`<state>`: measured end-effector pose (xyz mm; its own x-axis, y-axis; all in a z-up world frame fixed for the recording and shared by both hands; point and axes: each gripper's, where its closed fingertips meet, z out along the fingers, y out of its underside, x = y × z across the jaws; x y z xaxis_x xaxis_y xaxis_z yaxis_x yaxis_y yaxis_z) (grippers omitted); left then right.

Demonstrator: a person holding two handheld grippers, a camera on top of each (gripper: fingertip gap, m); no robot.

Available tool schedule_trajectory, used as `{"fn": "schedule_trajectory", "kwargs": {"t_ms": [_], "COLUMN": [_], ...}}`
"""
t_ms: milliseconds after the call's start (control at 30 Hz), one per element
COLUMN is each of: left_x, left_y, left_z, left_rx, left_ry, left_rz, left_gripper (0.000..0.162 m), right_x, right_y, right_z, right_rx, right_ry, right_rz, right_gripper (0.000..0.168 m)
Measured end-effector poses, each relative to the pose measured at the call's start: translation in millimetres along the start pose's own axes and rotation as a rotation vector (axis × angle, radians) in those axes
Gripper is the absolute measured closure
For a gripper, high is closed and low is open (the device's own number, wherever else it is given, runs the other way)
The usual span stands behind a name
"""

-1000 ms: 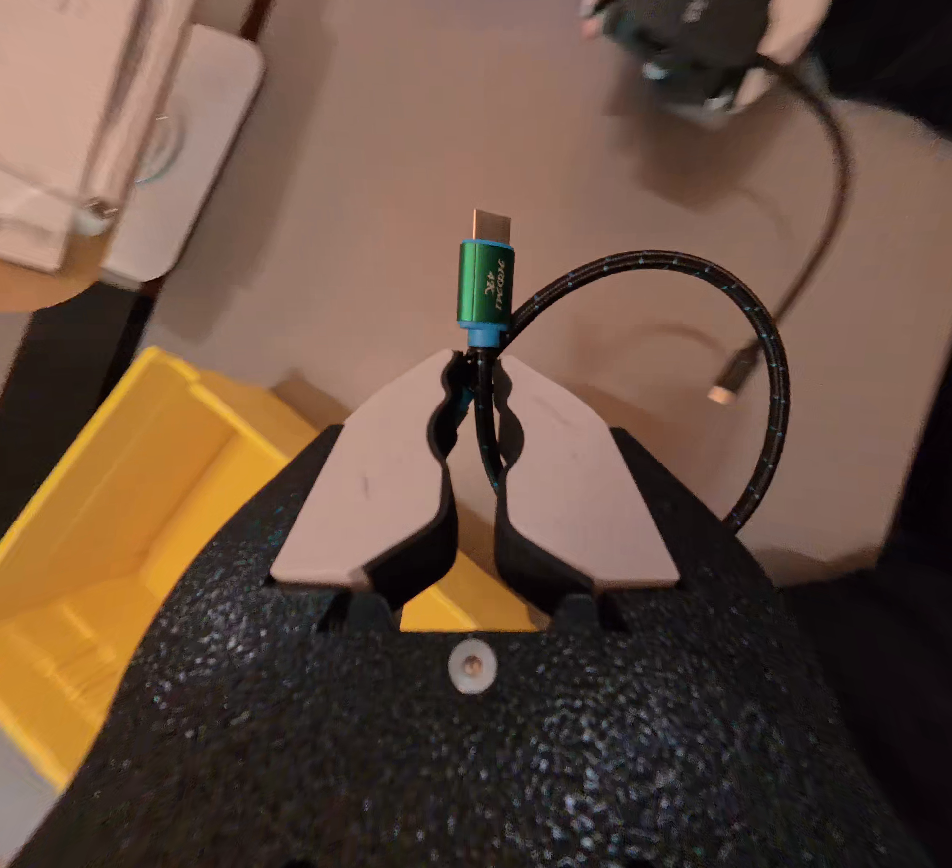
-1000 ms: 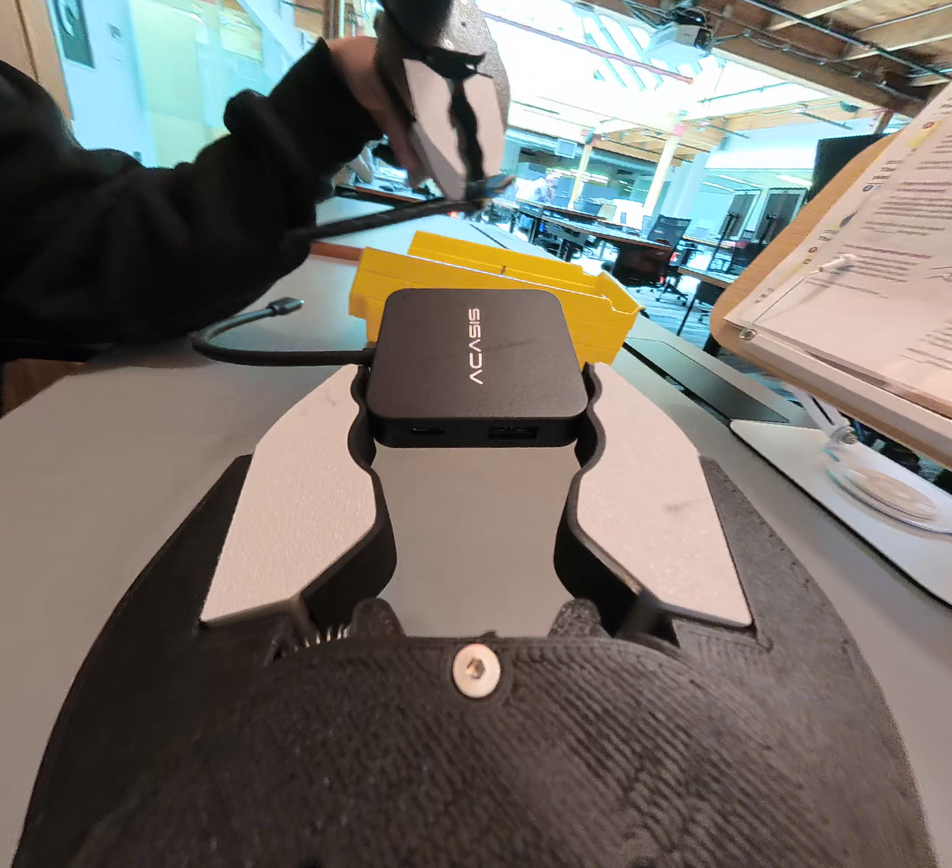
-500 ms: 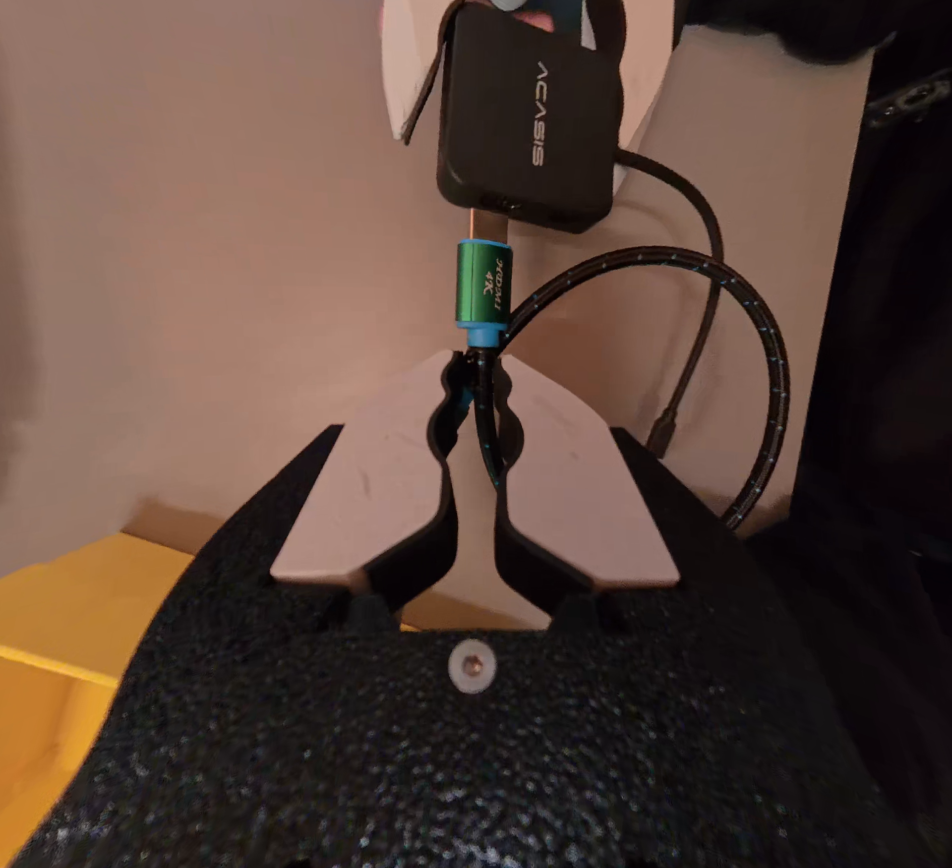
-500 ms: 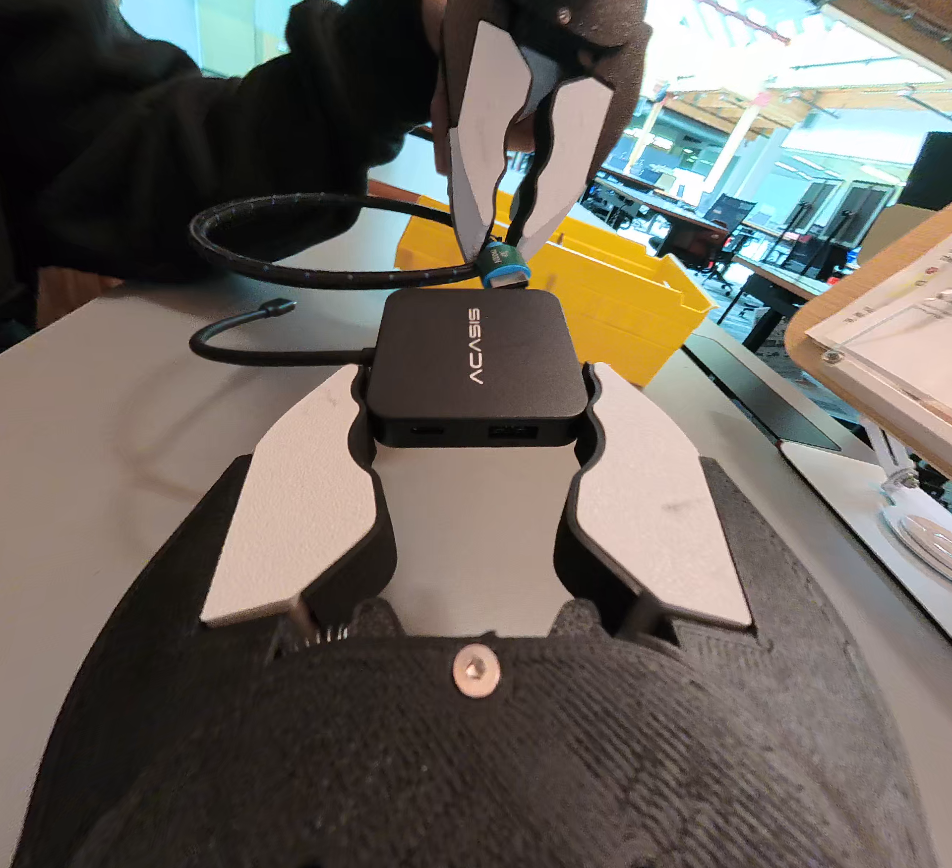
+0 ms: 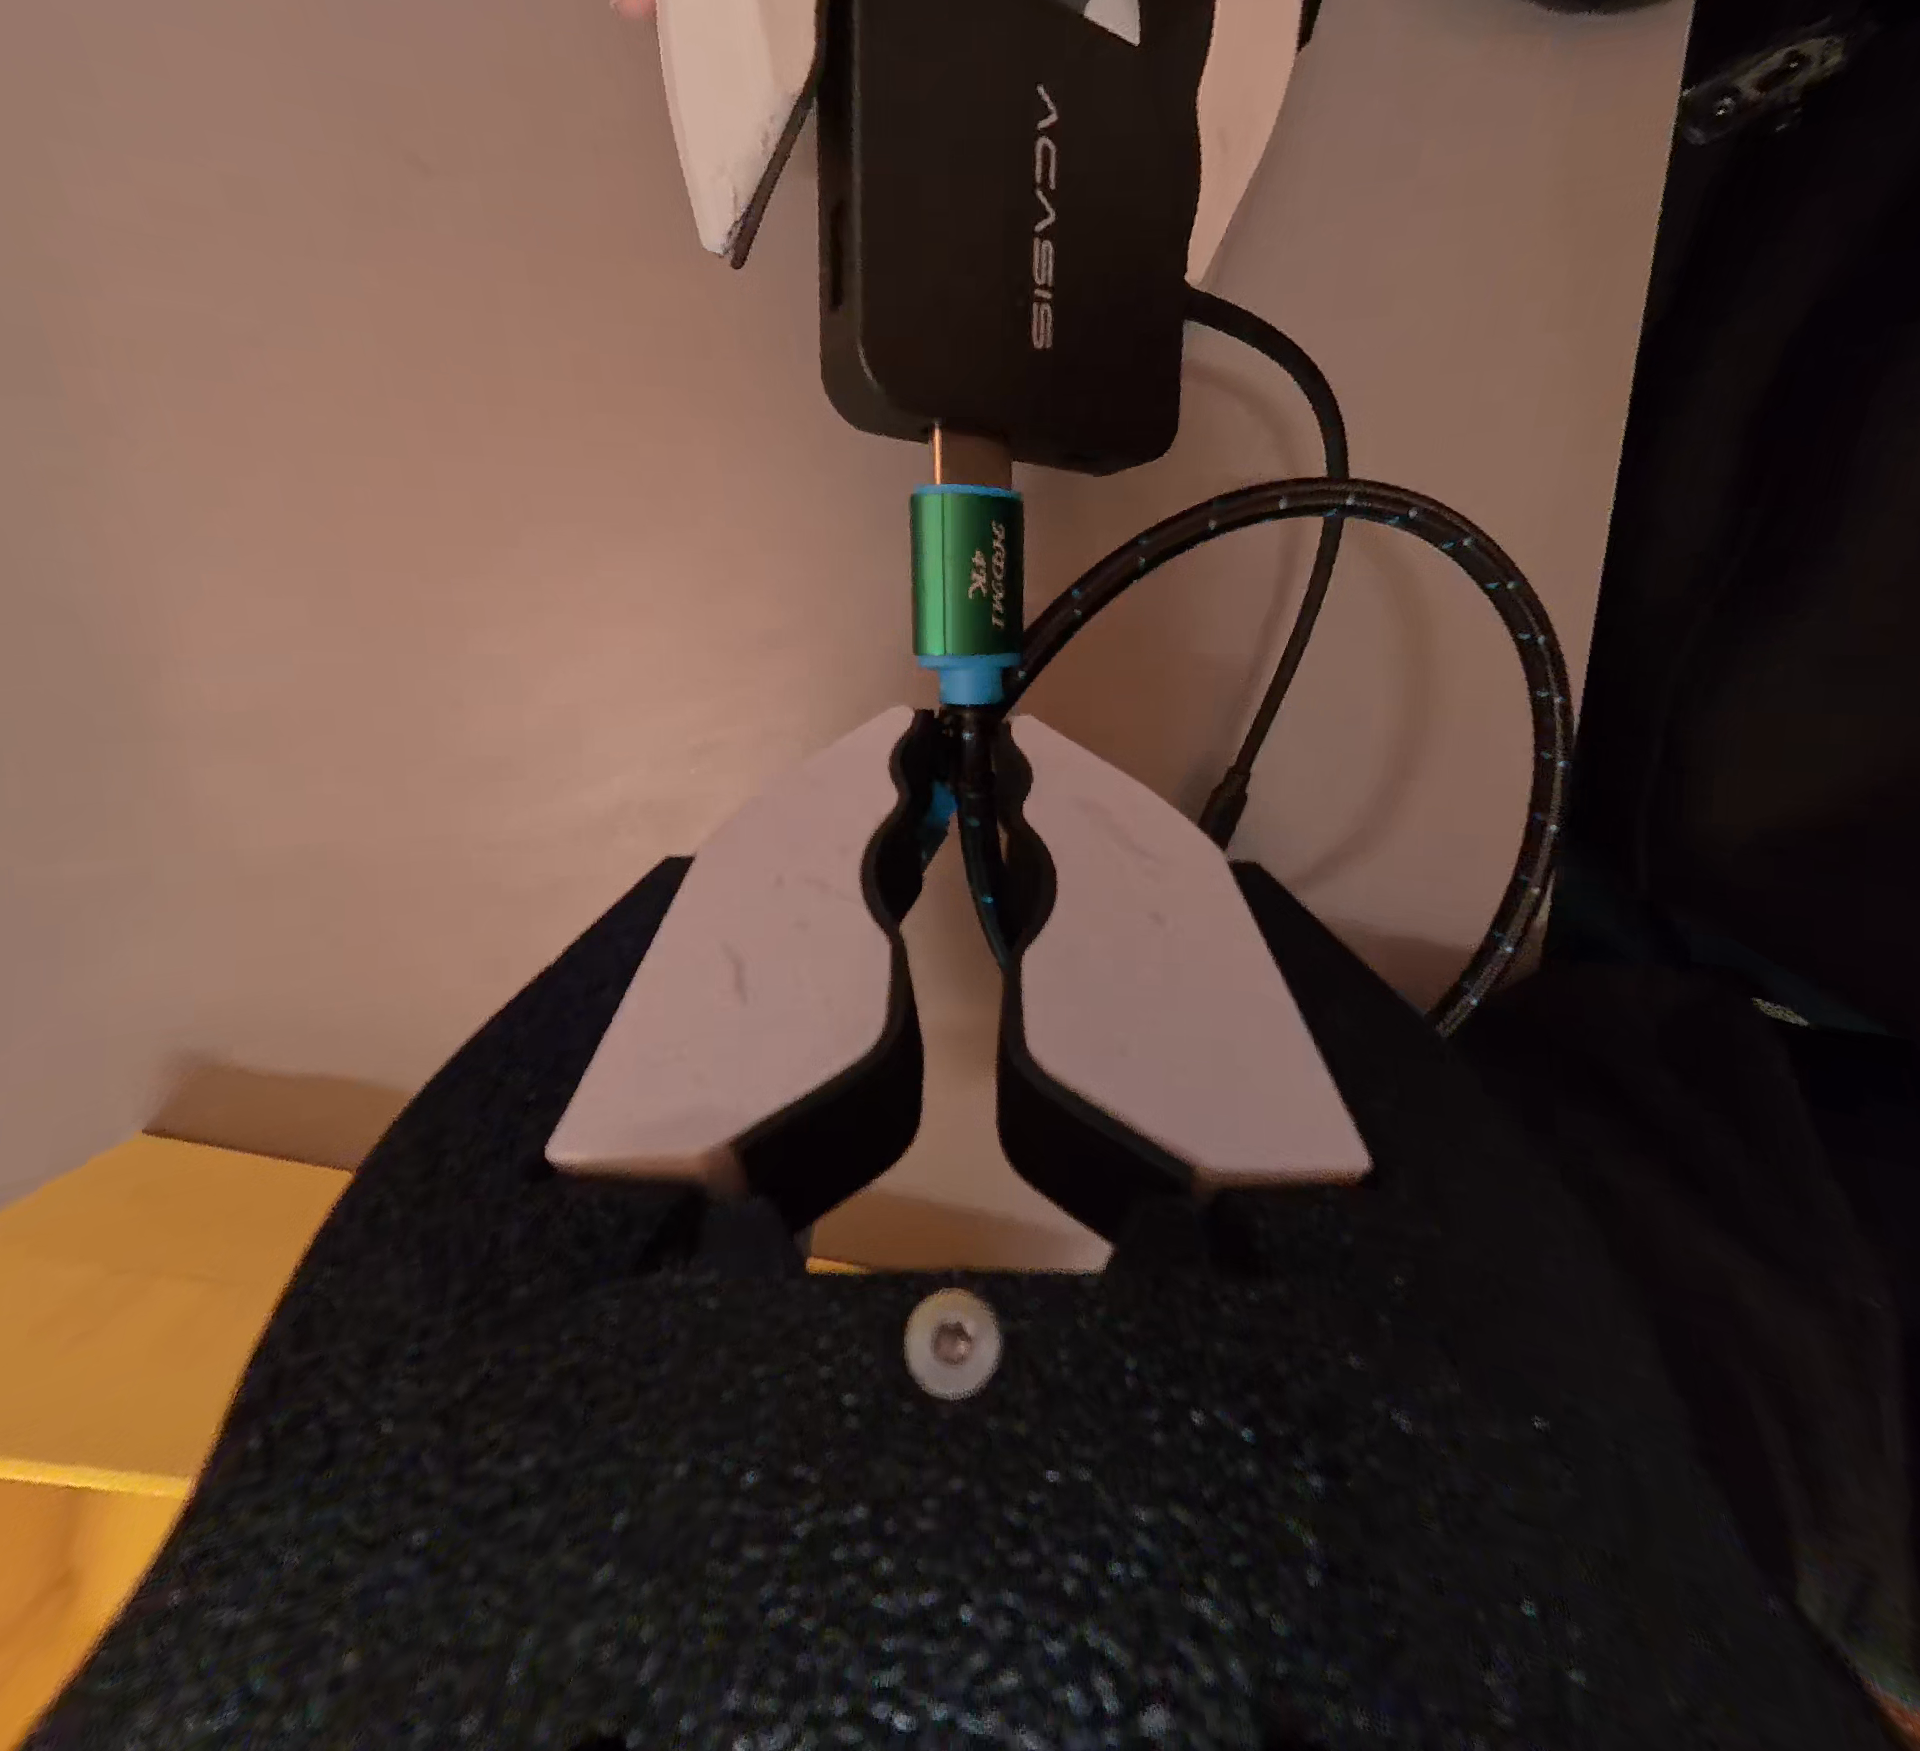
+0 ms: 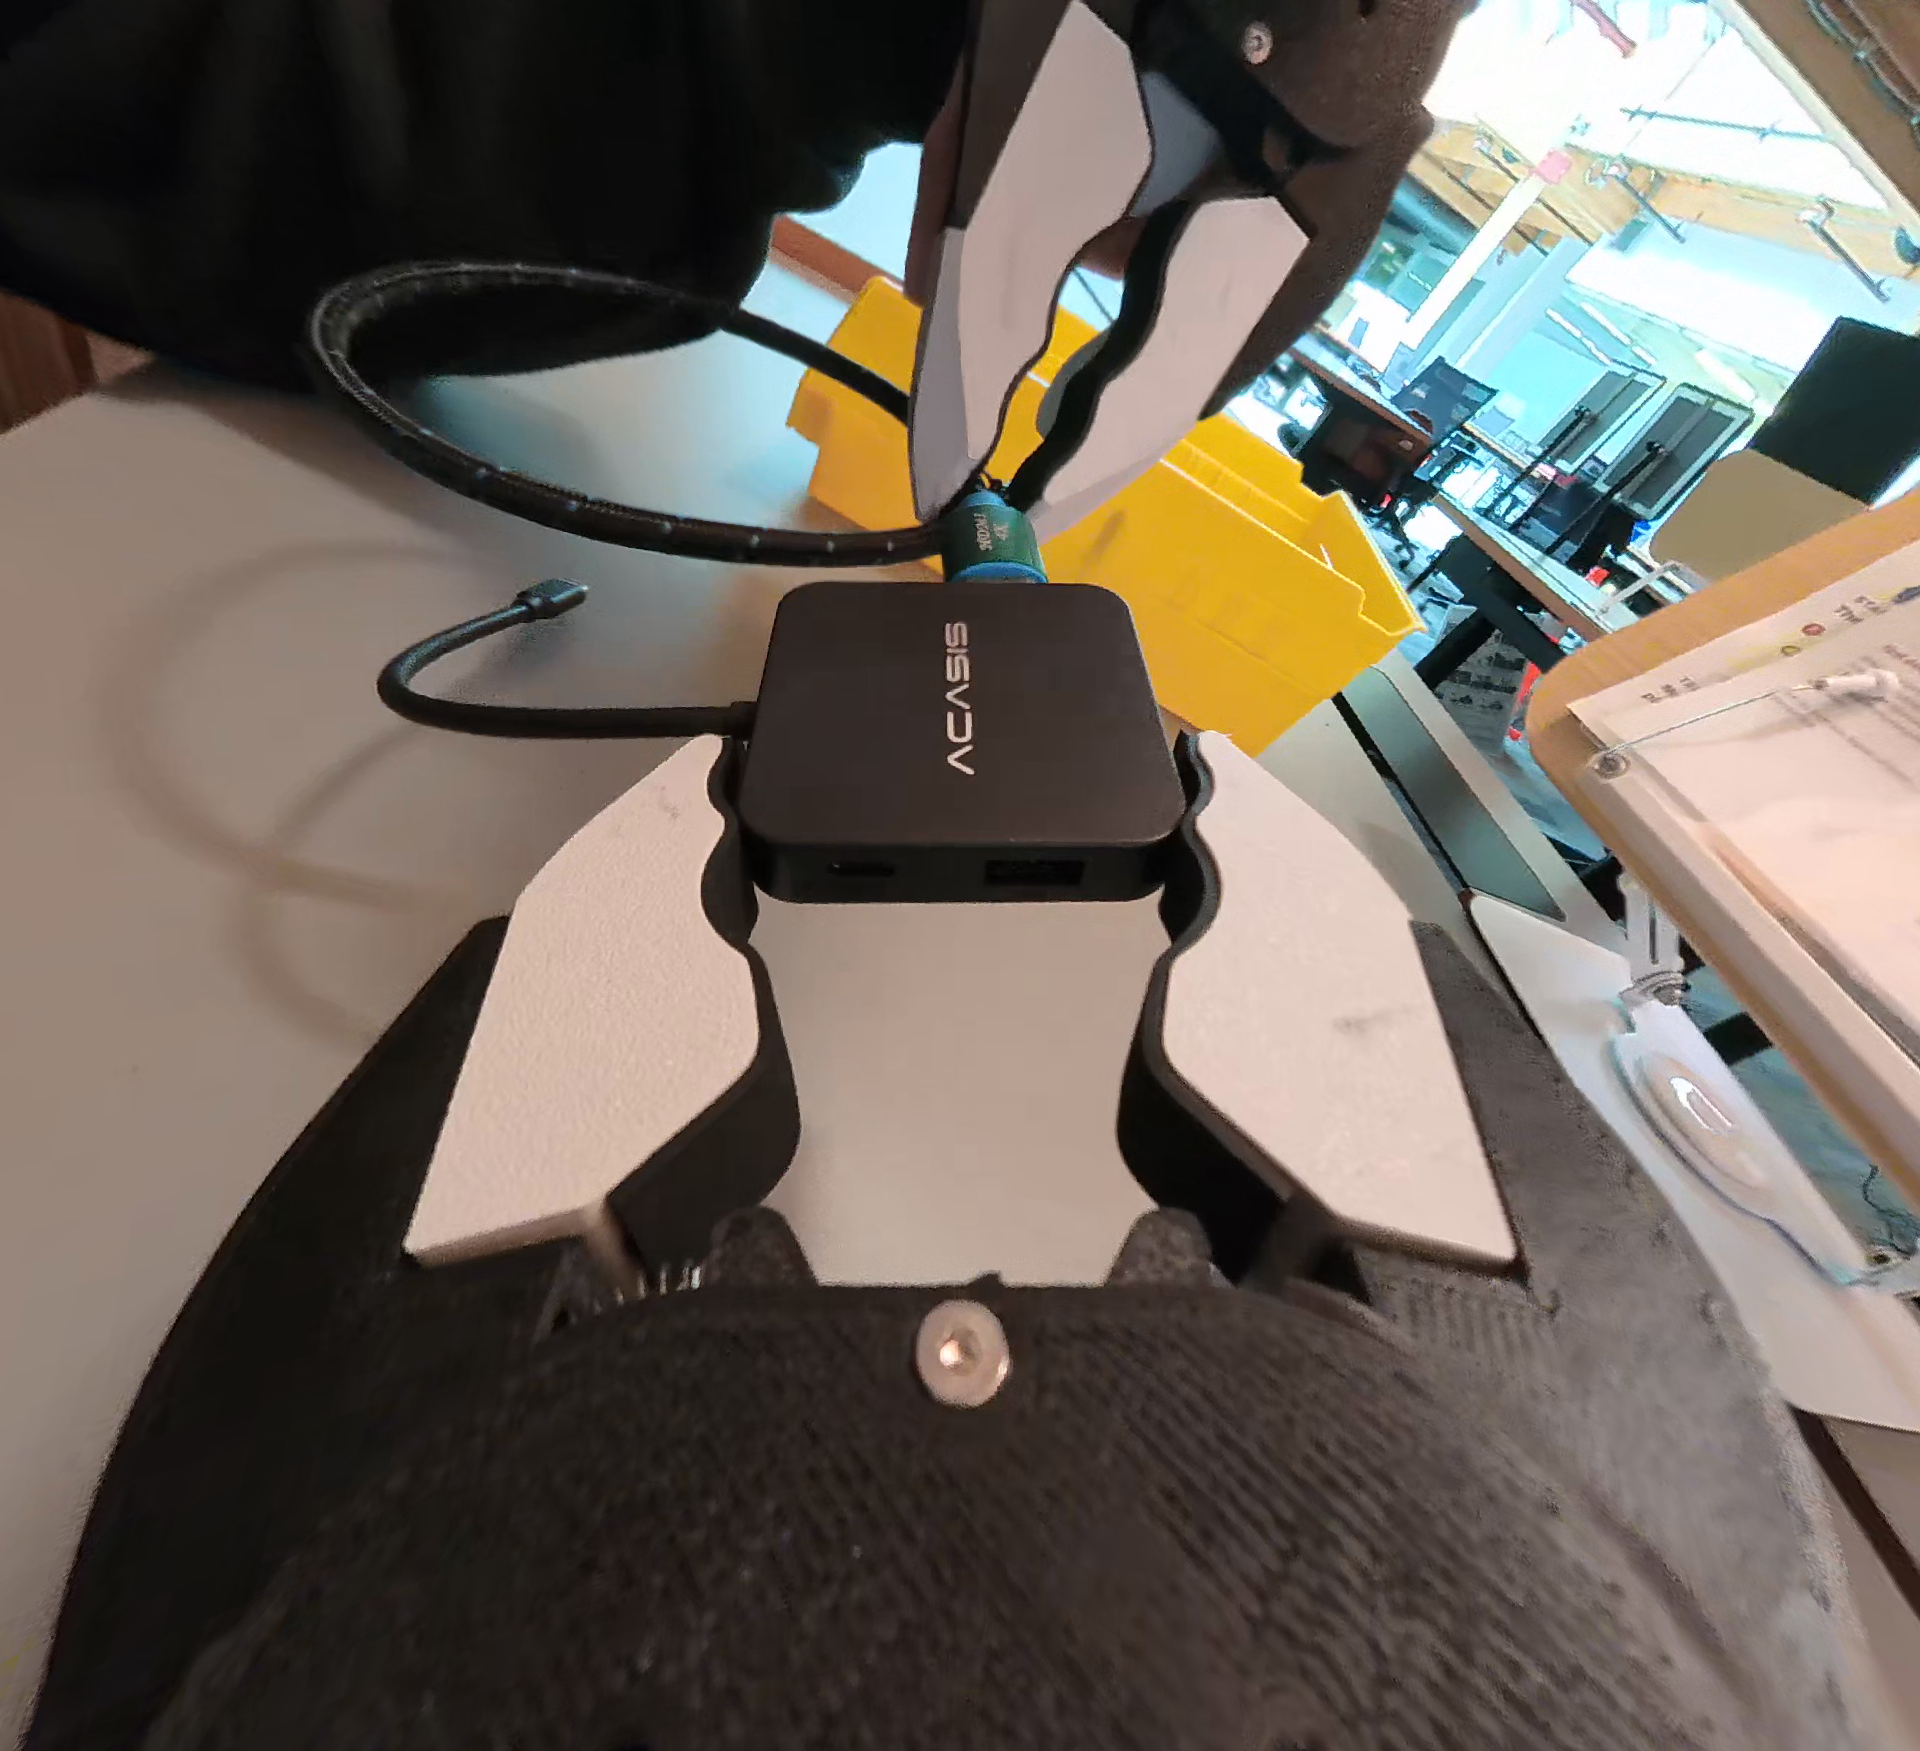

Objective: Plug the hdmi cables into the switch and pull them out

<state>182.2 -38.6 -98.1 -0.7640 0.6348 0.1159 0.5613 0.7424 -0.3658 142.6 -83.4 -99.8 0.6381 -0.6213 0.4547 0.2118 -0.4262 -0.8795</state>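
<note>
Table [image 6: 208, 662]: pale grey surface carrying the work area. A person's black sleeve [image 6: 416, 39] crosses above its far side.

Yellow bin [image 6: 1247, 579]: stands on the table beyond the switch, open top up.

Document stand [image 6: 1766, 766]: wooden board with a clear-covered sheet, at the right edge of the table, tilted.

Right hand-held gripper [image 6: 961, 766]: fingers set apart at the width of the switch and clamped on its two sides; the switch is held level just above the table.

Left hand-held gripper [image 5: 961, 725]: fingers drawn almost together, pinching the braided cable directly behind the plug. It points down toward the far edge of the switch in the right wrist view.

Switch [image 6: 961, 714]: flat black square box with rounded corners, two ports on the near face. Its own thin black lead [image 6: 499, 693] curves away to the left and ends free on the table.

HDMI cable [image 5: 1455, 610]: black braid with blue flecks, looped to one side.

Plug [image 5: 966, 584]: green metal shell with blue collar, its metal tip partly inside a port on the switch's edge, a short length of tip showing.
</note>
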Motion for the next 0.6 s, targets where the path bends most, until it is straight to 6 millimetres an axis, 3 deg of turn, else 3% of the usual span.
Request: {"fn": "schedule_trajectory", "kwargs": {"t_ms": [33,167,333,467,533,600], "left_x": [-1,0,-4,-8,-8,-8], "left_y": [1,1,-8,-28,-41,-43], "left_z": [1,3,0,-19,-33,-35], "left_rx": [-0.005,-0.013,0.041,0.262,0.392,0.403], "left_ry": [-0.002,0.002,-0.051,-0.065,-0.061,-0.076], "left_rz": [0.004,0.046,0.091,0.077,0.059,0.074], "left_gripper": [0.152,0.152,0.152,0.148,0.134,0.132], "right_x": [-2,-7,5,15,18,19], "right_y": [1,1,-2,-9,-10,-11], "right_z": [1,3,-1,-9,-11,-12], "right_rx": [-0.010,-0.022,0.040,0.135,0.147,0.146], "right_ry": [-0.007,-0.036,0.013,0.033,0.047,0.052], "right_rz": [-0.010,0.003,0.095,0.180,0.184,0.182], "right_gripper": [0.090,0.090,0.090,0.090,0.090,0.090]}}
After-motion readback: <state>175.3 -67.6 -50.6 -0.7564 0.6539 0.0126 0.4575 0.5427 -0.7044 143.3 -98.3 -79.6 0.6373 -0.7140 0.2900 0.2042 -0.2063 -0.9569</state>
